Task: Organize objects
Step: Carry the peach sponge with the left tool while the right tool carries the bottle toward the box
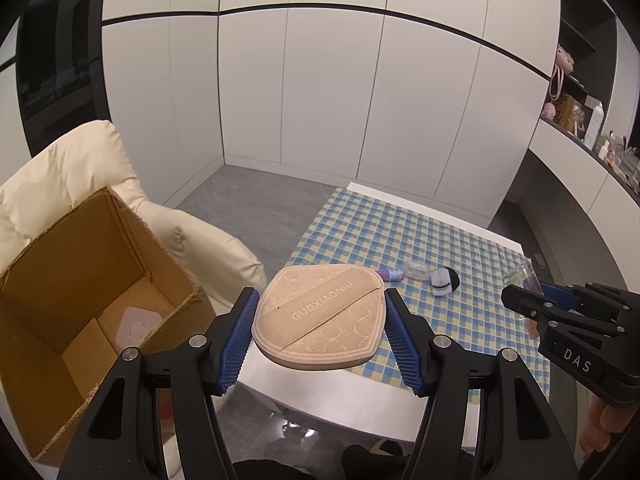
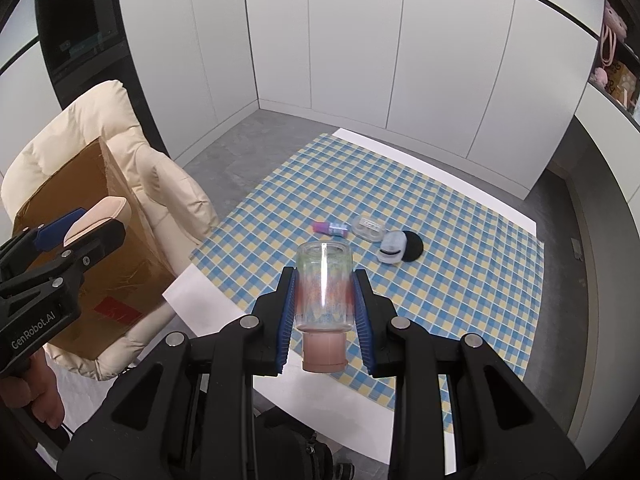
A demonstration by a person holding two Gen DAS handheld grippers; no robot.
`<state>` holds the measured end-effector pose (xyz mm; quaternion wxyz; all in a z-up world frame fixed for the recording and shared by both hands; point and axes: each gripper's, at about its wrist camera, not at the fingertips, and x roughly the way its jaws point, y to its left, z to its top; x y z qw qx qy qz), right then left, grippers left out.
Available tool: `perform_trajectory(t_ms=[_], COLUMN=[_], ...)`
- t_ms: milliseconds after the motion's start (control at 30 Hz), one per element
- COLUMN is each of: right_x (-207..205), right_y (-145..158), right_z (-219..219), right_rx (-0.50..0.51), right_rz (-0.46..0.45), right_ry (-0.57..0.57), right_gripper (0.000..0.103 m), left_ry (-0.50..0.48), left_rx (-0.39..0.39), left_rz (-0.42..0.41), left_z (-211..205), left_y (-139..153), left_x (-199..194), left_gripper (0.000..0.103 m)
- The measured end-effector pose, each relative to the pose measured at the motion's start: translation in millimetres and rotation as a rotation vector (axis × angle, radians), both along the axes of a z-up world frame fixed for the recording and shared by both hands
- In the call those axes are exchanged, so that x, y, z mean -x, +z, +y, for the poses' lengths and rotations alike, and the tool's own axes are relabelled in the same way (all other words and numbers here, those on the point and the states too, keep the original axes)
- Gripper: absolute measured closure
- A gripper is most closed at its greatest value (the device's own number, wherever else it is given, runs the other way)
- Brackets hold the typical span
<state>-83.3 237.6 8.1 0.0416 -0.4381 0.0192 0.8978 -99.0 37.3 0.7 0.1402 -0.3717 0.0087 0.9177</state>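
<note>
On the chair (image 1: 80, 168), an open box (image 1: 72, 280) held one pale flat packet (image 1: 138, 326); left tongs (image 1: 320, 320) gripped a pad (image 1: 320, 316), right tongs (image 2: 324, 304) a jar (image 2: 324, 288).

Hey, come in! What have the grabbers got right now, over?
Left gripper shut on tan pad. Right gripper shut on clear bottle. Cardboard box open on chair, nothing blocking it. Small items still on table.

Beige padded puff (image 1: 320, 316) marked GUOXIAONIU, flat, aloft beside open cardboard box (image 1: 80, 280); clear pink-capped bottle (image 2: 324, 292) aloft, cap nearest.
</note>
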Motion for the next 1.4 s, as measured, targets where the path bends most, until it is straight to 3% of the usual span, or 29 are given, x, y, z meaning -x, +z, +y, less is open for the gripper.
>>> perform_trajectory(t_ms=[1400], right_x=[26.9], right_y=[12.9], right_z=[-78.3], right_rx=[-0.006], right_rz=[0.085], right_ry=[0.131], right_gripper=[0.074], left_ry=[0.151], left_rx=[-0.008], left_rz=[-0.006], left_z=[-71.8], left_y=[-0.6], left_x=[-1.8], left_gripper=[0.04])
